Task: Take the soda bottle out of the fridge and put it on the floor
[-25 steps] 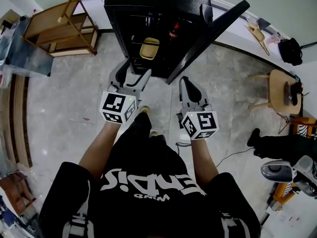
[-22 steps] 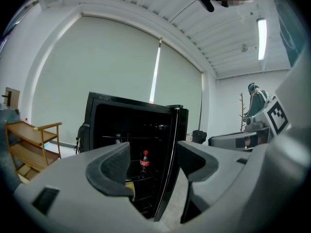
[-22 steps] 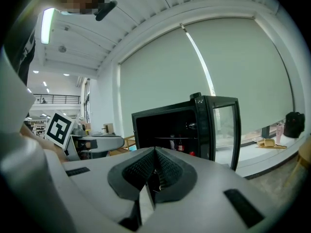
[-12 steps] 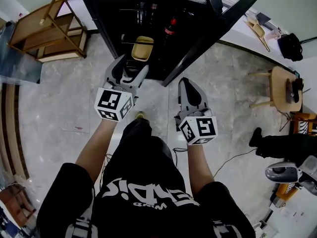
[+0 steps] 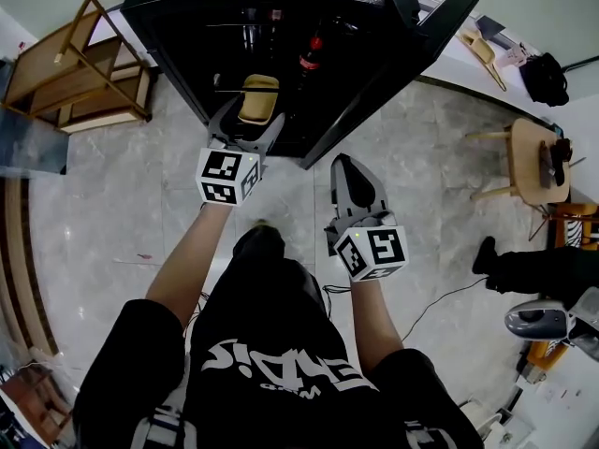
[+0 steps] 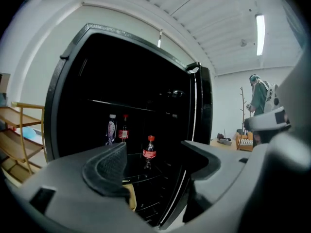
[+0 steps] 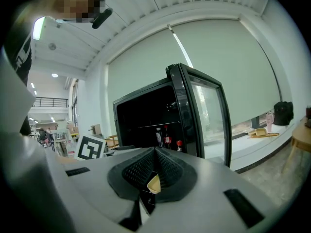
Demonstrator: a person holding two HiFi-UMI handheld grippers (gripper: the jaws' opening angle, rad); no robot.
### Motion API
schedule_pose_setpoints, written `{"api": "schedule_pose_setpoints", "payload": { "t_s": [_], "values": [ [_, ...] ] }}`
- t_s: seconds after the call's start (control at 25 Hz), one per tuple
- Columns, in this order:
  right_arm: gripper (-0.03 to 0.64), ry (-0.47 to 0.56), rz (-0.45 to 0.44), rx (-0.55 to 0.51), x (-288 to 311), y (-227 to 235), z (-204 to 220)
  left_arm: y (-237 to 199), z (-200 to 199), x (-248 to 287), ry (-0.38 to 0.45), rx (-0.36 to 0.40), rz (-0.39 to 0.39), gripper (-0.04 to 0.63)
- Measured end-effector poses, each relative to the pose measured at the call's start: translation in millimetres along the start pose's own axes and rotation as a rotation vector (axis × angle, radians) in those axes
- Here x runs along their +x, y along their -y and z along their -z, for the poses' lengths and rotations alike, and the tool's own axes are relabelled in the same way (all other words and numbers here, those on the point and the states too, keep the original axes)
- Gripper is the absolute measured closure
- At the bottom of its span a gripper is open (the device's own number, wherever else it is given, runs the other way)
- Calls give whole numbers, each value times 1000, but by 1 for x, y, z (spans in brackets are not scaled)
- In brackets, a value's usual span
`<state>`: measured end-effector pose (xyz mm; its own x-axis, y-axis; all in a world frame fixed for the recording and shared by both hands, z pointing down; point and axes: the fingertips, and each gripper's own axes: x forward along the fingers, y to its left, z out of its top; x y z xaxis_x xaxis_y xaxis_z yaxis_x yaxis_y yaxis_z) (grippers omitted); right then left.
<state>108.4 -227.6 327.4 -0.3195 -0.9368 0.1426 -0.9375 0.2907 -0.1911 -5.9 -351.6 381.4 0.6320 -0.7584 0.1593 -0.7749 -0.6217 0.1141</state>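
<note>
The black fridge point(image 5: 187, 7) stands open, its door point(image 5: 398, 68) swung out to the right. A soda bottle point(image 5: 310, 52) with a red cap and red label stands on a glass shelf inside, and it also shows in the left gripper view point(image 6: 149, 152). My left gripper point(image 5: 243, 120) is at the fridge opening, just below a yellow bowl point(image 5: 258, 97). Its jaws point(image 6: 156, 163) have just been opening and stand wide with nothing between them, the bottle well beyond. My right gripper point(image 5: 349, 165) hangs lower over the floor, shut on nothing point(image 7: 154, 155).
Two more bottles point(image 6: 118, 128) stand at the back of the shelf. A wooden rack point(image 5: 70, 73) stands left of the fridge. Right of it are a small wooden table point(image 5: 526, 166), a white ledge point(image 5: 468, 68) and a person's leg point(image 5: 533, 271). A cable point(image 5: 435, 296) lies on the grey floor tiles.
Both grippers have sunk and gone toward the fridge. The left one went further, up to the opening by the yellow bowl, and its jaws spread wider. The right stayed shut.
</note>
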Motion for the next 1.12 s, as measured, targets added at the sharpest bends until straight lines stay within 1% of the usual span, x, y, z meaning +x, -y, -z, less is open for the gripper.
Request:
{"api": "schedule_pose_setpoints", "payload": {
  "t_s": [0.12, 0.28, 0.52, 0.88, 1.12],
  "values": [
    [595, -1, -3, 2, 5, 3, 4, -8, 15, 27, -10, -12, 5, 256],
    [595, -7, 1, 8, 13, 6, 10, -12, 34, 66, -39, 20, 27, 257],
    [595, -18, -9, 18, 13, 7, 21, -13, 55, 123, -60, 31, 36, 256],
    [595, -41, 49, 58, 10, 29, 41, -20, 71, 197, -79, 45, 71, 256],
    [595, -48, 88, 75, 4, 46, 50, -20, 79, 230, -103, 48, 103, 256]
  ]
}}
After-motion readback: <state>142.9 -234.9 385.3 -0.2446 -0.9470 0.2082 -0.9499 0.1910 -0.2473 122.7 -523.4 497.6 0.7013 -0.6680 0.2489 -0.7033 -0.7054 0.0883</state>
